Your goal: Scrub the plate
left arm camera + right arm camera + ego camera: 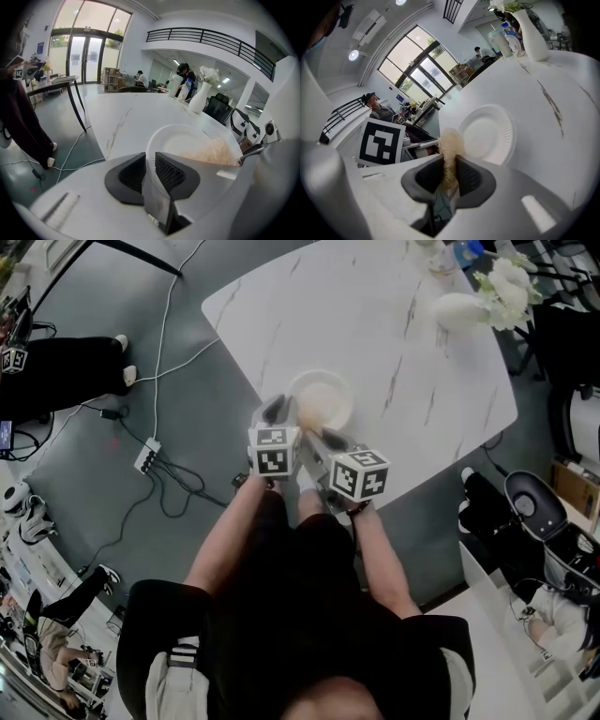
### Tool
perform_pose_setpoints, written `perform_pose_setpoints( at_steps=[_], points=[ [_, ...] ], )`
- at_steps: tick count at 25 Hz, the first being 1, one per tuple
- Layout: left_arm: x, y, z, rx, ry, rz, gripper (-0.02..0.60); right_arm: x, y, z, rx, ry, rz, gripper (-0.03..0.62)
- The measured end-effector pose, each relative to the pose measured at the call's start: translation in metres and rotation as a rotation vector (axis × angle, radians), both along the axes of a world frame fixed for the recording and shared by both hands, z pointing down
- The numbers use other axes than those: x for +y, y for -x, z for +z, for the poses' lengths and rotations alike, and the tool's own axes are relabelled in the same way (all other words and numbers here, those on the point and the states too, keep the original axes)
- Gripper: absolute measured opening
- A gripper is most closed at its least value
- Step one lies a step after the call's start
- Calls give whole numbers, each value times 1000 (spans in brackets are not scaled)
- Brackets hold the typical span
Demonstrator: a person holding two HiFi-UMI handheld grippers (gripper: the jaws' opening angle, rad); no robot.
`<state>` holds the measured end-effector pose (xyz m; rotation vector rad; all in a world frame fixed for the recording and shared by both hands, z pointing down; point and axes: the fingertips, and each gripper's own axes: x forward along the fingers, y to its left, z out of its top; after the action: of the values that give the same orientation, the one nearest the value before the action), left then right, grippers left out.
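1. Left gripper [150, 161]: its jaws are clamped on the near rim of the plate [187, 140]. The rim passes between the two pads, and the dish spreads out beyond the fingertips on the table [126, 117].
2. Right gripper [450, 171]: its jaws are pinched on a tan fibrous scrubber [450, 145]. The tuft sticks out past the fingertips towards the plate's near edge, on the side by the left gripper's jaws.
3. Contact: the tuft overlaps the plate's rim in both gripper views, but whether it presses on the surface cannot be told.
4. Progress, as judged: the plate is steadied and the scrubber is in place. The dish shows plain white, with no soil or foam, so most of the scrubbing across its centre and far rim appears to remain.
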<state>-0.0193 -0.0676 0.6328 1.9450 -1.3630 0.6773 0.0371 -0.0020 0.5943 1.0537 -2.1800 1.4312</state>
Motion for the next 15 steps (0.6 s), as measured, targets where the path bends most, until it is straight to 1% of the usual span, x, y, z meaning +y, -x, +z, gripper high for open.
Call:
perform_pose_setpoints(
  at_steps=[11, 15],
  points=[
    [1, 0, 0, -3, 0, 2, 71, 8, -25, -1, 20, 9, 34, 67],
    [0, 0, 2, 7, -5, 3, 71, 7, -33, -1, 22, 11, 54, 67]
  ],
)
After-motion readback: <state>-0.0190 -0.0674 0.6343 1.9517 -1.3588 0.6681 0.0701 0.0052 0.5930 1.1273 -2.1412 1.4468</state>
